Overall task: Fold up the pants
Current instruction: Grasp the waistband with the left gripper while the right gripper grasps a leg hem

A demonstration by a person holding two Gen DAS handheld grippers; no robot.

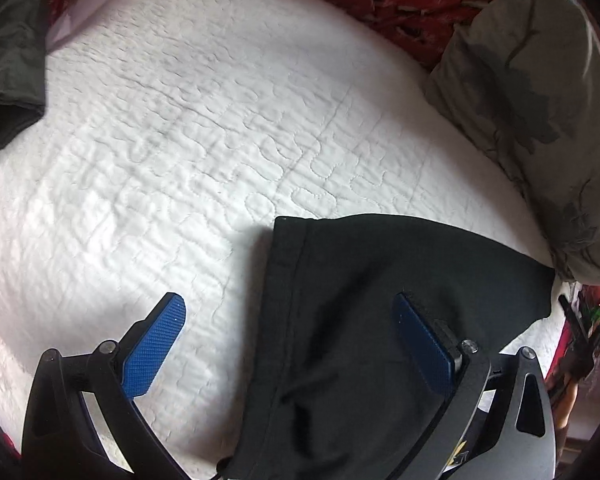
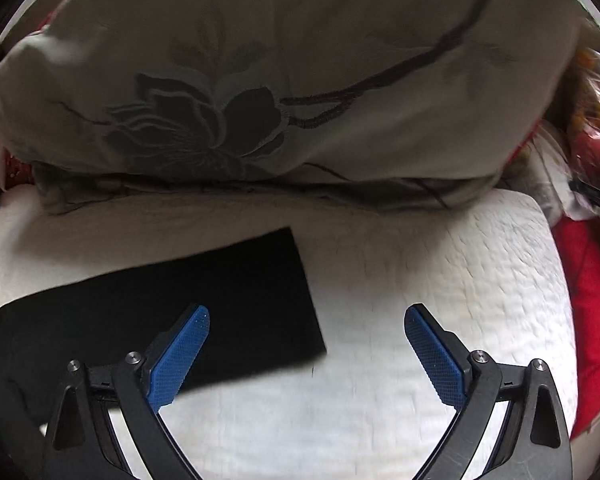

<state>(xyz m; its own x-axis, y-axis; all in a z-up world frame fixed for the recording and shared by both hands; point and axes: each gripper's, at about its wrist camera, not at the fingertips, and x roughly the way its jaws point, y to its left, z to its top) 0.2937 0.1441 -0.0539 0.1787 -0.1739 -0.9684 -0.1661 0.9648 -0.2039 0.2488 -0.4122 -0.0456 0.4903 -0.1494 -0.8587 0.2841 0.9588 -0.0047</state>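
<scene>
Left wrist view shows the black pants (image 1: 360, 340) lying flat on the white bed (image 1: 180, 140), near the pillow (image 1: 540, 120). Both the left hand-held gripper (image 1: 288, 344) and right hand-held gripper (image 2: 306, 348) are wide apart, holding nothing. A grab could catch only one layer, or the bed cover too, making a messy fold.

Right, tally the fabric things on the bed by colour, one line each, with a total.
Black: 1, the pants
Grey floral: 1, the pillow
White: 1, the quilted cover
Dark green: 1, the garment at the edge
Total: 4

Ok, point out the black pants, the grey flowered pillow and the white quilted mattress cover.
Black pants (image 1: 360, 320): left wrist view, middle of fabric.
Grey flowered pillow (image 2: 260, 80): right wrist view, front face.
White quilted mattress cover (image 1: 160, 140): left wrist view, bare area.
</scene>
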